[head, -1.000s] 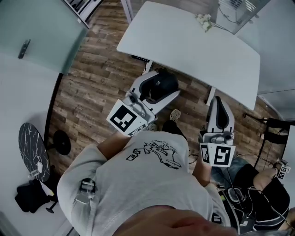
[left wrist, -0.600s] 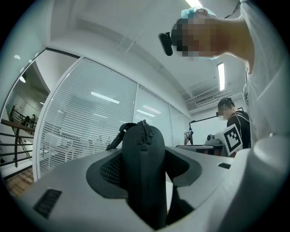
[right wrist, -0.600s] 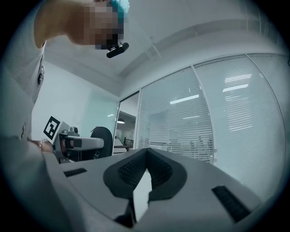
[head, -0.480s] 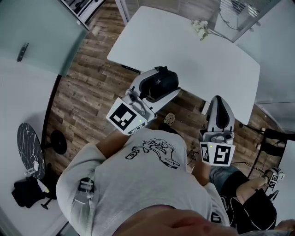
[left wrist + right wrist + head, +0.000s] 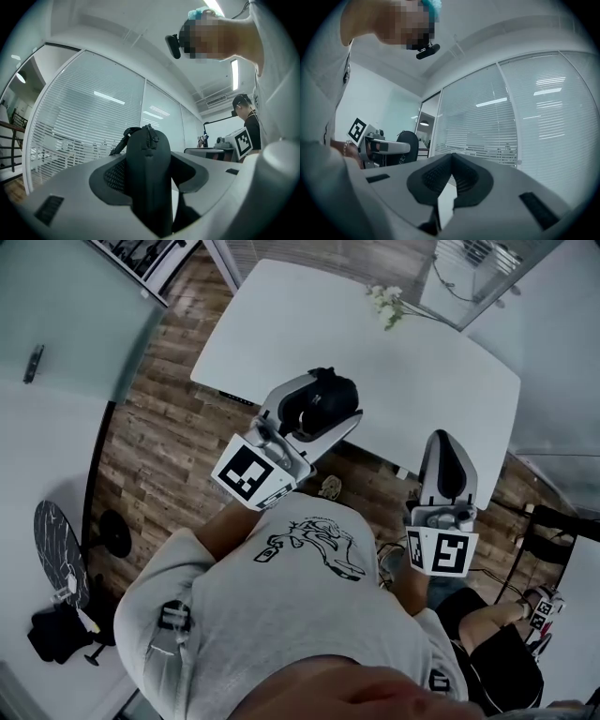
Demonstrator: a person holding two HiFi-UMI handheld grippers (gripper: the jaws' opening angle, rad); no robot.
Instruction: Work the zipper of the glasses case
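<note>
Head view: left gripper clamps the glasses case; right gripper, closed and empty, should open, then pinch the zipper pull squarely.

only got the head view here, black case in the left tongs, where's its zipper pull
Observer: The left gripper view shows the glasses case clamped edge-on in the left tongs, with the zipper pull at the case's far tip, past the pads.
Operator: right tongs holding anything
Observer: No. In the right gripper view the right tongs are shut, pads together, with nothing between them.
</note>
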